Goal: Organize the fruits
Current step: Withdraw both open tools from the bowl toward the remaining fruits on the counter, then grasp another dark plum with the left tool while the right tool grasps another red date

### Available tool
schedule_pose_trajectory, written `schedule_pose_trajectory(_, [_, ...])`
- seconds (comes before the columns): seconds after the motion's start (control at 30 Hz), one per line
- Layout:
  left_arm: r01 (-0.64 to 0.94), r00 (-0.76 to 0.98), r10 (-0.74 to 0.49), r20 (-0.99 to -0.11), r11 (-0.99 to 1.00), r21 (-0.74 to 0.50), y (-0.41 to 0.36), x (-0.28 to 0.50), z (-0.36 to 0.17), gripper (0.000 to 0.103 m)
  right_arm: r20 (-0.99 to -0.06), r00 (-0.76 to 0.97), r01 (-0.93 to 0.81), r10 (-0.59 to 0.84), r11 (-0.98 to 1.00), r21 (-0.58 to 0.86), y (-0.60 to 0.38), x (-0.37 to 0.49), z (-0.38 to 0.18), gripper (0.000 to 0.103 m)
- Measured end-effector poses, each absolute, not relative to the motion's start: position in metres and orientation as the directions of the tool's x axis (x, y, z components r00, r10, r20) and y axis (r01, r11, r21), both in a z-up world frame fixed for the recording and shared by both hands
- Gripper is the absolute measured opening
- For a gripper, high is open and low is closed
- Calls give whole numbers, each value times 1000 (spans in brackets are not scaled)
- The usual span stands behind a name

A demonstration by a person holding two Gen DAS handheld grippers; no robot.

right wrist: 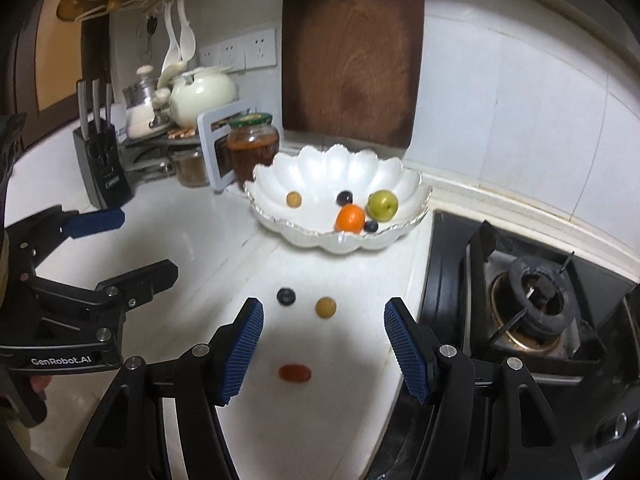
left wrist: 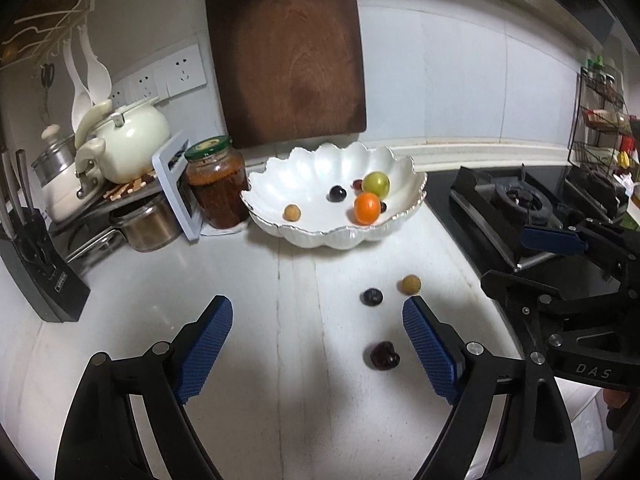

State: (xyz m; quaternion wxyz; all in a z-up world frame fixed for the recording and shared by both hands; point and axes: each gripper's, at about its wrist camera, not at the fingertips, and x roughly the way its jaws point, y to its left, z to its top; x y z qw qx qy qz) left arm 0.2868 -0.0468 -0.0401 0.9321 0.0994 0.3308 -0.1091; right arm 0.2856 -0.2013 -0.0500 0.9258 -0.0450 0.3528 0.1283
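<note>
Left gripper [right wrist: 98,240] reads "GenRobot.AI" (right gripper [left wrist: 552,264]: "DAS").

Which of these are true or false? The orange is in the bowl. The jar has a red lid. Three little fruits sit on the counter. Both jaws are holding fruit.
1. The orange fruit lies in the white bowl: true.
2. The jar has a red lid: false, it is green.
3. Three small fruits lie on the counter: true.
4. Both jaws hold fruit: false, left gripper and right gripper are open, empty.
</note>
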Motion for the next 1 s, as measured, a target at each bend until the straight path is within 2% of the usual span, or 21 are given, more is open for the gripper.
schedule_pose_trajectory(0.5, [390,679,-200,-706,913,116,-55,285,-83,75,-744,626,-308,234,950,39,-194,285,-92,63])
schedule_pose_trajectory(1.0, [516,593,-283,-754,852,86,-63,298,-121,61,-803,545,-329,243,942,62,-185,298,-128,50])
